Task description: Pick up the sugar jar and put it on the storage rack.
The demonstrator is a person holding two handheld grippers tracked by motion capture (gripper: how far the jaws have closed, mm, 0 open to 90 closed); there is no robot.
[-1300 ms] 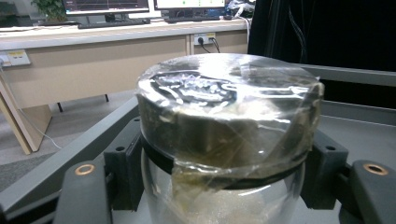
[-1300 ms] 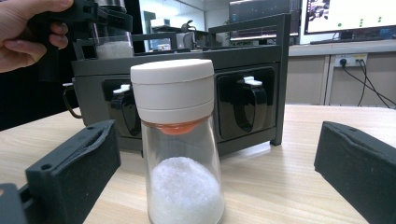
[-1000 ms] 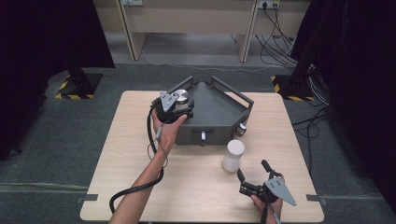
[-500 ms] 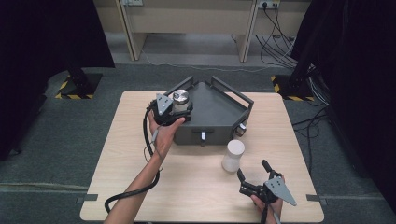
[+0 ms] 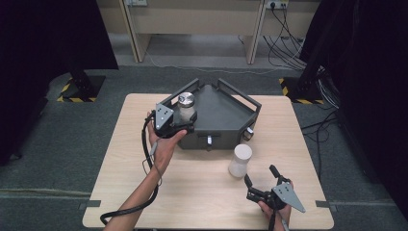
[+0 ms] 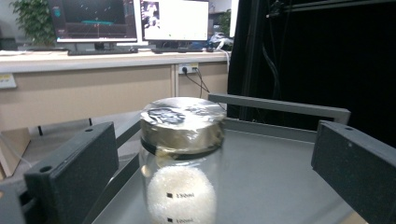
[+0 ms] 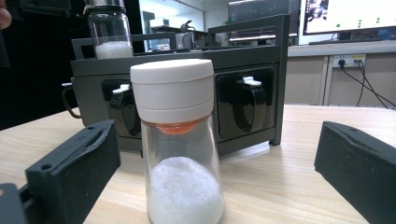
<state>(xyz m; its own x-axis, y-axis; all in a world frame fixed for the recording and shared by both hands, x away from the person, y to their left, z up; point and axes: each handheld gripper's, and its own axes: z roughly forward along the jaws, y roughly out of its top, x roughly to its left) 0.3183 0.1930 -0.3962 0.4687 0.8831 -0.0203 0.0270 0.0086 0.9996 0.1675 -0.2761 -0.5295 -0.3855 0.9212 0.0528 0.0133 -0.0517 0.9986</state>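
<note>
A glass jar with a metal lid [image 5: 185, 107] [image 6: 181, 154], partly full of white granules, stands upright in the left corner of a dark grey rack [image 5: 226, 113]. My left gripper [image 5: 184, 124] is just in front of it, open, with its jaws wide on either side and not touching the glass. A second jar with a white lid [image 5: 239, 160] [image 7: 179, 140] stands on the table in front of the rack [image 7: 187, 88]. My right gripper [image 5: 260, 173] is a little nearer than that jar, open and apart from it.
The wooden table [image 5: 120, 183] ends close behind my right hand. The rack's front face carries small latches [image 7: 247, 100] and raised rails [image 6: 280, 105]. Cables trail from both grippers over the table's near left. Desks and monitors stand beyond the table.
My left gripper has drawn back toward the near left, away from the metal-lidded jar, which stays standing on the rack. The right gripper and the white-lidded jar have not moved.
</note>
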